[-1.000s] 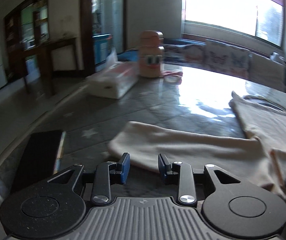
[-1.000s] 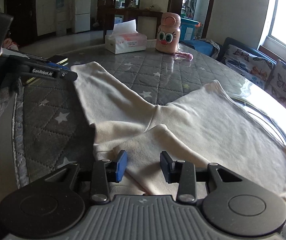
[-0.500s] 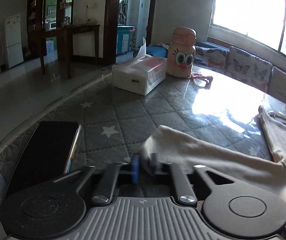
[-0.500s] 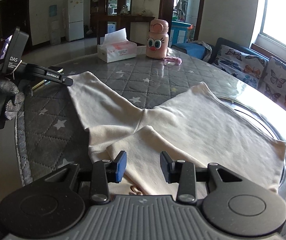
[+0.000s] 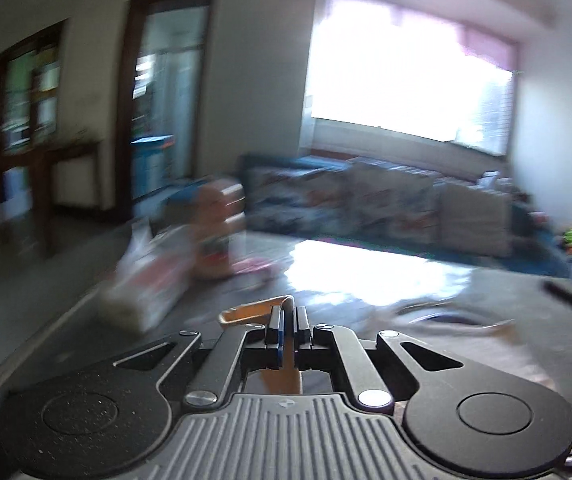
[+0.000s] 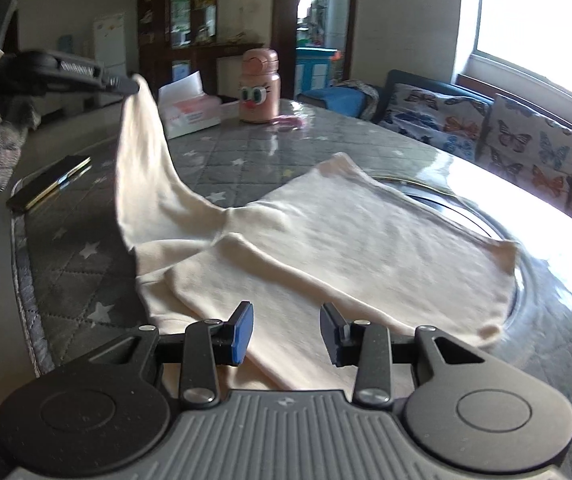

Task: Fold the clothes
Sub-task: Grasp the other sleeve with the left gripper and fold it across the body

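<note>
Blurred living room fills the left wrist view, where the left gripper (image 5: 289,320) is pinched tight on a fold of the cream garment (image 5: 254,308). From the right wrist view, that sleeve hangs lifted above the quilted table (image 6: 246,148); the right gripper (image 6: 286,330) hovers partly parted, empty, over the garment's near edge

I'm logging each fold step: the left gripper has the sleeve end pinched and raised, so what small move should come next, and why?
Probably carry the sleeve across over the shirt body and lay it down. The left gripper is shut on the sleeve's end, lifted off the table; the right gripper is open over the near edge.
</note>
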Action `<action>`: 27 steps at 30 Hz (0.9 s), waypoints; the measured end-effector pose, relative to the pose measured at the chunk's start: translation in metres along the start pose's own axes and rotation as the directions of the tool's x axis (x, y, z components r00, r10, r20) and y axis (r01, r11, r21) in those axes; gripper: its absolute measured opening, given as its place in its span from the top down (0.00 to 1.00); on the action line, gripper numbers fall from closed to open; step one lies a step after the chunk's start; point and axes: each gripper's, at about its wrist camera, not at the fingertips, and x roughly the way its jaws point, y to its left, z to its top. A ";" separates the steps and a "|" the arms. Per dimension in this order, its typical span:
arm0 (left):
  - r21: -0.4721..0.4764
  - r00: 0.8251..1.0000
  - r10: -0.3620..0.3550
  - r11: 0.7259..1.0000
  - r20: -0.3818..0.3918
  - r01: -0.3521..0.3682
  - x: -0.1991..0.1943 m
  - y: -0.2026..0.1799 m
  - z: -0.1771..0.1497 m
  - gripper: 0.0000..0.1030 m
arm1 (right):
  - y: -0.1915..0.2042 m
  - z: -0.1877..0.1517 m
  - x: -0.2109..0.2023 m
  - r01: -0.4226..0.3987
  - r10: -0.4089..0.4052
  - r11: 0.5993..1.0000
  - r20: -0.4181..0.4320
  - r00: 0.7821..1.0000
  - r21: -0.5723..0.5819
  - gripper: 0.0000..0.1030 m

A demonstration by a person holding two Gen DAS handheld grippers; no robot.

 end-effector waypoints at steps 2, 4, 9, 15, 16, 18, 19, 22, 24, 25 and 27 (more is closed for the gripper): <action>0.046 0.997 -0.074 0.996 0.026 0.073 -0.006 -0.026 0.007 0.96 | -0.007 -0.003 -0.006 0.015 -0.015 1.000 0.011 1.000 0.019 0.64; 0.091 0.988 -0.149 0.985 0.041 0.145 -0.009 -0.052 0.013 0.96 | -0.018 -0.009 -0.013 0.033 -0.035 0.998 0.022 0.999 0.055 0.64; 0.173 0.948 -0.316 0.936 0.033 0.306 -0.009 -0.110 0.015 0.96 | -0.039 -0.022 -0.027 0.073 -0.077 0.990 0.034 0.996 0.118 0.64; 0.226 0.889 -0.455 0.861 -0.062 0.456 0.000 -0.161 -0.005 0.95 | -0.058 -0.039 -0.038 0.109 -0.117 0.977 0.034 0.993 0.182 0.64; 0.228 0.876 -0.475 0.847 -0.085 0.481 0.002 -0.168 -0.010 0.95 | -0.061 -0.041 -0.038 0.113 -0.121 0.975 0.030 0.992 0.190 0.64; 0.238 0.862 -0.490 0.829 -0.131 0.507 0.007 -0.180 -0.021 0.92 | -0.068 -0.047 -0.038 0.123 -0.129 0.970 0.019 0.991 0.211 0.64; 0.243 0.857 -0.494 0.822 -0.147 0.515 0.009 -0.183 -0.025 0.91 | -0.070 -0.050 -0.038 0.128 -0.134 0.967 0.013 0.991 0.221 0.64; 0.244 0.840 -0.509 0.805 -0.188 0.542 0.013 -0.183 -0.035 0.87 | -0.076 -0.056 -0.038 0.141 -0.145 0.960 0.000 0.989 0.240 0.64; 0.238 0.838 -0.511 0.804 -0.191 0.545 0.013 -0.174 -0.035 0.80 | -0.079 -0.058 -0.039 0.147 -0.150 0.958 -0.005 0.989 0.246 0.64; 0.237 0.840 -0.509 0.807 -0.186 0.541 0.013 -0.168 -0.034 0.74 | -0.080 -0.058 -0.039 0.150 -0.153 0.957 -0.007 0.988 0.247 0.64; 0.237 0.855 -0.490 0.821 -0.171 0.519 0.013 -0.153 -0.028 0.72 | -0.083 -0.059 -0.040 0.157 -0.159 0.956 -0.013 0.987 0.249 0.64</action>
